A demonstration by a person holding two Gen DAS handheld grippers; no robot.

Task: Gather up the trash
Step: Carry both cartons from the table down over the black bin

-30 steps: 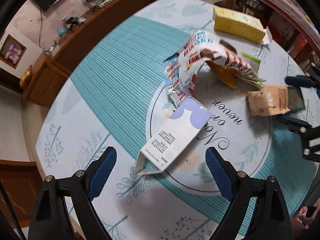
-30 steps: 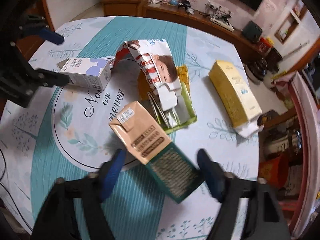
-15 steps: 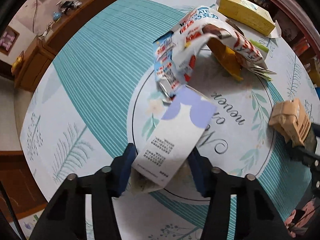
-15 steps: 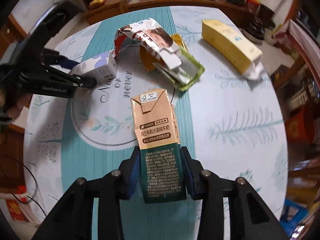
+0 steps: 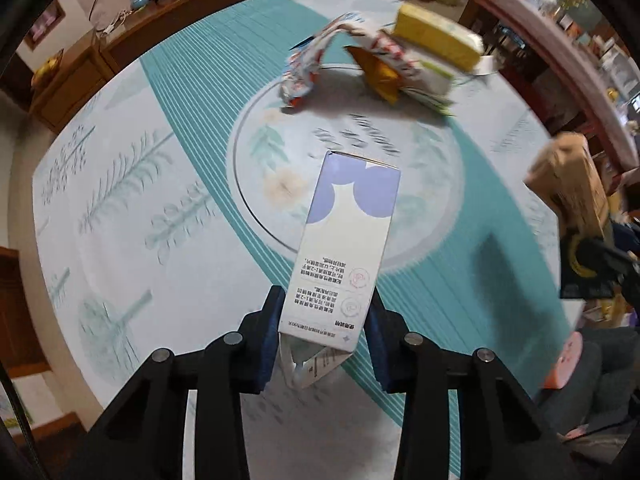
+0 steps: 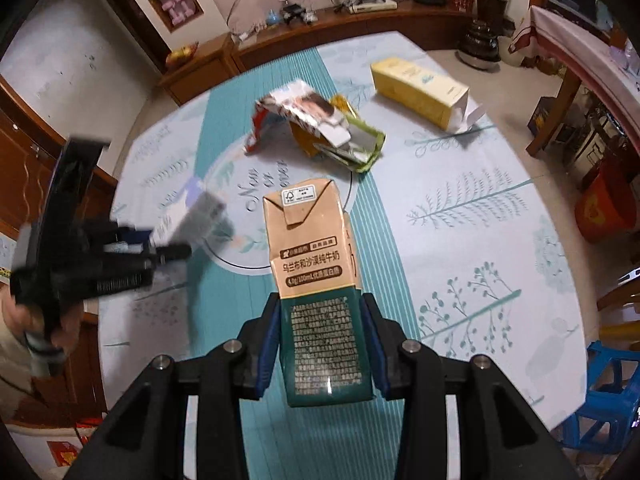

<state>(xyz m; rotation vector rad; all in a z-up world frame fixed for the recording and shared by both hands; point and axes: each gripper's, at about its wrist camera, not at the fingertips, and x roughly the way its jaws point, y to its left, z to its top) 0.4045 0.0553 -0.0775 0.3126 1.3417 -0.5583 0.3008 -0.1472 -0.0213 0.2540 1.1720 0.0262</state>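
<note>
My left gripper (image 5: 325, 334) is shut on a white and purple carton (image 5: 344, 248) and holds it above the round table (image 5: 160, 184). My right gripper (image 6: 320, 340) is shut on a tan and green milk carton (image 6: 316, 280), also lifted off the table (image 6: 480, 216). The left gripper with its carton shows blurred at the left of the right wrist view (image 6: 120, 256). The tan carton shows at the right edge of the left wrist view (image 5: 572, 184). A red and white wrapper (image 6: 296, 108), a green and orange packet (image 6: 356, 144) and a yellow box (image 6: 420, 84) lie on the far half of the table.
A wooden sideboard (image 6: 320, 36) with cables and small items runs behind the table. A red bucket (image 6: 608, 204) and a blue stool (image 6: 600, 388) stand on the floor to the right. The table edge is near below both grippers.
Both grippers closed on their cartons, lifted them off the table and drew back toward the near edge. The wrappers and yellow box stayed in place.
</note>
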